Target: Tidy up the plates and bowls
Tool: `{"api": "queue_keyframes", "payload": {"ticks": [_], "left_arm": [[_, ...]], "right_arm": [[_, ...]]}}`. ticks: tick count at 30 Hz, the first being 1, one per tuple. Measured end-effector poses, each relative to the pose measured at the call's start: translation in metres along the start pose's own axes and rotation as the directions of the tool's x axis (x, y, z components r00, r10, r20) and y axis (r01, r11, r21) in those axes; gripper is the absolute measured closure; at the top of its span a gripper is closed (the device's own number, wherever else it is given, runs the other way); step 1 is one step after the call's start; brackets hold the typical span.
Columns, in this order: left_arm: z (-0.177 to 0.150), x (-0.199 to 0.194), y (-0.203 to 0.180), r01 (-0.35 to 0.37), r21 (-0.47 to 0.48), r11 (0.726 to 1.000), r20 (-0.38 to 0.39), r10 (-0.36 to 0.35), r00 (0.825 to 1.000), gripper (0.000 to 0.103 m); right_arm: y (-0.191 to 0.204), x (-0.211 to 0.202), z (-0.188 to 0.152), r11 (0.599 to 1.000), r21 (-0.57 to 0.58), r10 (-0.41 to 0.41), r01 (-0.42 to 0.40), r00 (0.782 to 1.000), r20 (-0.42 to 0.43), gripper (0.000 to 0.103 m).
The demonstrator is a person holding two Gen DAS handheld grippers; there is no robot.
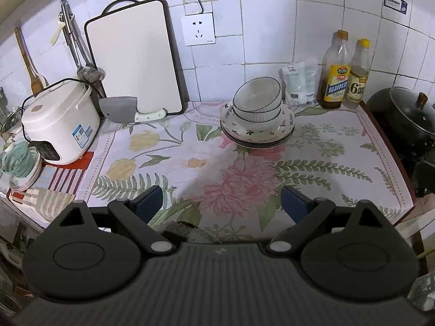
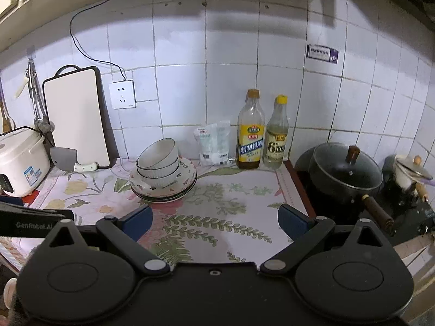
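Observation:
Three white ribbed bowls (image 1: 257, 103) are nested, tilted, on a stack of flower-patterned plates (image 1: 258, 135) at the back of the floral tablecloth (image 1: 190, 163). The same bowls (image 2: 159, 160) and plates (image 2: 165, 188) show in the right wrist view. My left gripper (image 1: 221, 203) is open and empty, well in front of the stack. My right gripper (image 2: 214, 217) is open and empty, in front and to the right of the stack. The left gripper's body (image 2: 32, 221) shows at the left edge of the right wrist view.
A rice cooker (image 1: 59, 125), cleaver (image 1: 127, 111) and cutting board (image 1: 136, 57) stand at the left. Two bottles (image 1: 345, 73) and a white packet (image 1: 299, 81) stand behind the stack. A lidded black wok (image 2: 345, 171) and small pot (image 2: 407, 174) sit on the stove at right.

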State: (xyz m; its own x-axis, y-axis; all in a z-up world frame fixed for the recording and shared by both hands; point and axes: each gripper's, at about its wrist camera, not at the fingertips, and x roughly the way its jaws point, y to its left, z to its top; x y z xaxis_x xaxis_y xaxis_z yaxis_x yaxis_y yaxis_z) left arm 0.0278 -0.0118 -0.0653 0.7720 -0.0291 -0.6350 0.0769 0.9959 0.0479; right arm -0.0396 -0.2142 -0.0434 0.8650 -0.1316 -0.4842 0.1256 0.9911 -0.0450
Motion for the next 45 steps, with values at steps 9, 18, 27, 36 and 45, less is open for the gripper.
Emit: {"api": "queue_keyframes", "payload": {"ticks": [9,18,27,36,45], "left_arm": [[-0.003,0.003,0.001,0.003,-0.007,1.000,-0.003,-0.003,1.000,0.009],[-0.004,0.005,0.001,-0.003,-0.005,1.000,0.007,0.003,1.000,0.009],[-0.004,0.004,0.001,0.006,-0.008,1.000,0.008,-0.006,1.000,0.009],[-0.006,0.007,0.000,-0.009,-0.001,1.000,-0.006,0.009,1.000,0.009],[-0.006,0.004,0.000,-0.004,-0.003,1.000,-0.002,0.004,1.000,0.009]], "right_arm": [[0.004,-0.007,0.002,1.000,-0.009,0.009,-0.009,0.999,0.044,0.003],[0.006,-0.003,0.000,1.000,-0.003,0.002,-0.002,0.999,0.032,0.003],[0.005,-0.001,-0.001,1.000,0.000,0.003,-0.003,1.000,0.025,0.003],[0.002,0.002,-0.002,1.000,0.006,0.000,0.000,1.000,0.016,0.003],[0.001,0.005,-0.002,1.000,0.005,-0.005,0.005,1.000,0.006,0.003]]}}
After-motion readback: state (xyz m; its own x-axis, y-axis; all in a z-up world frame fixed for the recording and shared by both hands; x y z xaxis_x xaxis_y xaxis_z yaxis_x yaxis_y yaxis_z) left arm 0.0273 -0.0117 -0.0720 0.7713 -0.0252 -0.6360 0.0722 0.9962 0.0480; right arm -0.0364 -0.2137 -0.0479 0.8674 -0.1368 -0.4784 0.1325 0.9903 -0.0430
